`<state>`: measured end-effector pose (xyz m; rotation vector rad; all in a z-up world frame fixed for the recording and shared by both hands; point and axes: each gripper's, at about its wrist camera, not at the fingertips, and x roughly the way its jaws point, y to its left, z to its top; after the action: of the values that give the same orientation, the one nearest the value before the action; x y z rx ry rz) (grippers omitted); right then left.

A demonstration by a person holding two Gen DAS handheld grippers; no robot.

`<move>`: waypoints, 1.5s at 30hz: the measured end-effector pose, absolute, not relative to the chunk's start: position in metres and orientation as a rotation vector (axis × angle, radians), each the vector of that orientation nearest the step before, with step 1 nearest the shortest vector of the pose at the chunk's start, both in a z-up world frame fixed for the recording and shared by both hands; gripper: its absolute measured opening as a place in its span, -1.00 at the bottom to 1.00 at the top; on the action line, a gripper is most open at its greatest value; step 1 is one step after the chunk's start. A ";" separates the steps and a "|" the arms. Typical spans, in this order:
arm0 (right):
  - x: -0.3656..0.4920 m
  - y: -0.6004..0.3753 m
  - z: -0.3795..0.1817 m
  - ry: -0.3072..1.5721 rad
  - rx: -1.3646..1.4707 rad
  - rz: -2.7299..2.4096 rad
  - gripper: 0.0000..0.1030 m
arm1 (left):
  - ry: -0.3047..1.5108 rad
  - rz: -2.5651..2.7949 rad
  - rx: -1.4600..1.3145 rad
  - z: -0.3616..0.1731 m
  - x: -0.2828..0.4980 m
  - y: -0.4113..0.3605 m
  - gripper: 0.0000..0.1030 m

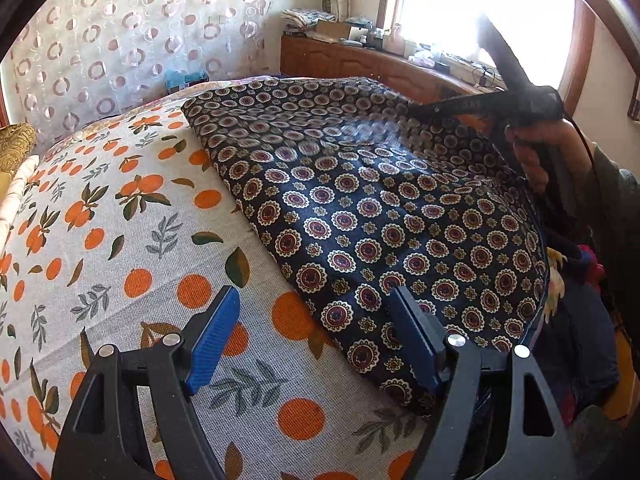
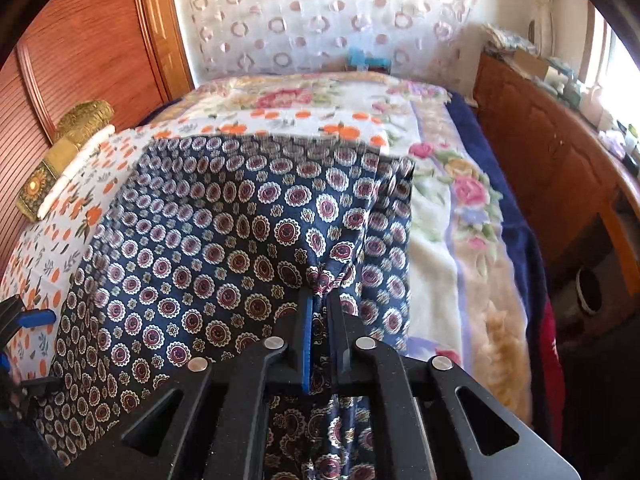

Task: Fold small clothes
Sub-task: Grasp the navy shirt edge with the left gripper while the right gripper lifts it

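A dark navy garment [image 1: 360, 208] printed with round medallions lies spread on an orange-fruit sheet [image 1: 120, 240] on the bed. My left gripper [image 1: 314, 296] hangs open just above the garment's near left edge, with one blue pad over the sheet, the other over the cloth, and nothing between them. My right gripper [image 2: 320, 298] is shut on a bunched fold of the garment [image 2: 200, 240], and the cloth rises into its jaws. From the left wrist view, that right gripper [image 1: 416, 110] appears blurred at the garment's far right side, with a hand [image 1: 540, 148] holding it.
A floral blanket [image 2: 440, 220] covers the bed to the right of the sheet. A wooden cabinet [image 2: 560, 168] with clutter on top runs along the window side. A wooden panel [image 2: 80, 40] and a gold cushion [image 2: 80, 120] stand at the left. Other clothes [image 1: 580, 320] are heaped at the near right.
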<state>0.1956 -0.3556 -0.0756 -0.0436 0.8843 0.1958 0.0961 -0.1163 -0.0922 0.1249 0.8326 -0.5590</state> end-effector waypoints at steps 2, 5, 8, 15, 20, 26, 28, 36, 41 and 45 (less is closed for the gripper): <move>0.195 -0.370 -0.065 0.855 -0.023 0.153 -0.92 | 0.836 -0.562 0.120 -0.092 0.094 -0.116 0.51; 0.184 -0.384 -0.062 0.820 0.004 0.051 -0.91 | 0.844 -0.586 0.119 -0.091 0.088 -0.115 0.51; 0.154 -0.399 -0.053 0.762 0.088 0.080 -0.34 | 0.847 -0.609 0.128 -0.090 0.081 -0.115 0.48; 0.060 -0.405 -0.058 0.735 0.084 0.107 0.06 | 0.896 -0.674 0.061 -0.085 0.066 -0.110 0.10; 0.020 -0.411 -0.065 0.743 0.089 0.116 0.07 | 0.910 -0.699 0.096 -0.086 0.051 -0.121 0.00; 0.006 -0.402 -0.055 0.731 0.062 0.101 0.07 | 0.900 -0.686 0.173 -0.086 0.044 -0.132 -0.63; 0.005 -0.393 -0.055 0.710 0.057 0.108 0.07 | 0.906 -0.696 0.166 -0.085 0.047 -0.129 -0.84; -0.010 -0.372 -0.052 0.696 0.052 0.153 0.07 | 0.780 -0.743 0.111 -0.030 0.050 -0.124 -0.92; -0.023 -0.354 -0.030 0.631 0.052 0.227 0.07 | 0.696 -0.759 0.127 0.011 0.073 -0.142 -0.92; -0.027 -0.340 -0.017 0.599 0.022 0.271 0.19 | 0.678 -0.758 0.138 0.026 0.100 -0.157 -0.92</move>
<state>-0.0270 -0.3397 -0.0169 0.0223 0.5994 0.2715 0.1001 -0.1574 0.0258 0.1376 0.6775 -0.7576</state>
